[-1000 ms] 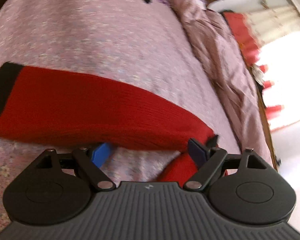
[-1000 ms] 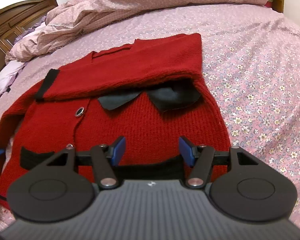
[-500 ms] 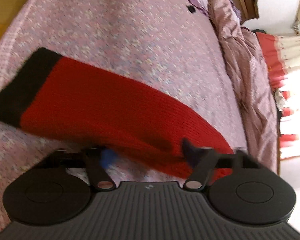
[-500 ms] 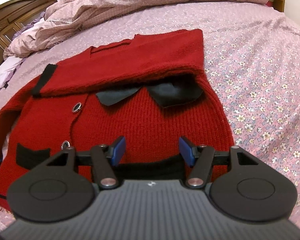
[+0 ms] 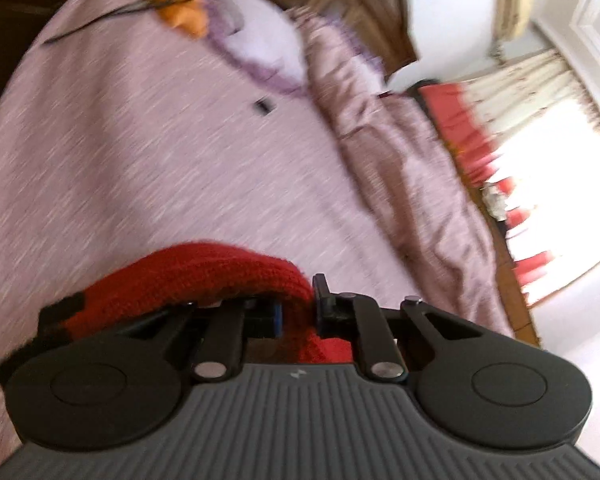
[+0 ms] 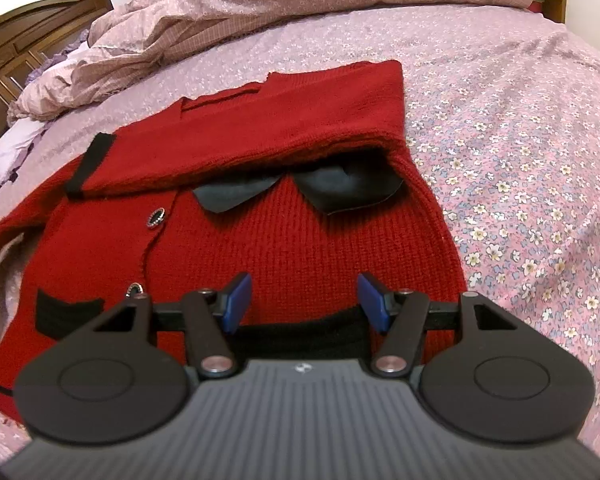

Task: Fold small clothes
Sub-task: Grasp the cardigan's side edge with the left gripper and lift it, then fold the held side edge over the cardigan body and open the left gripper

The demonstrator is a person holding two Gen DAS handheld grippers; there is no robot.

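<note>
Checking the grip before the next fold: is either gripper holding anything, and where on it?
The left gripper, jaws closing, pinches the red cardigan's sleeve partway along, the black cuff hanging free. The right gripper holds nothing.

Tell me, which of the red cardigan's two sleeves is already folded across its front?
The sleeve lying flat across the chest, black cuff near the buttons. The other sleeve hangs pinched in the closing left hand-held gripper, off the bedsheet.
</note>
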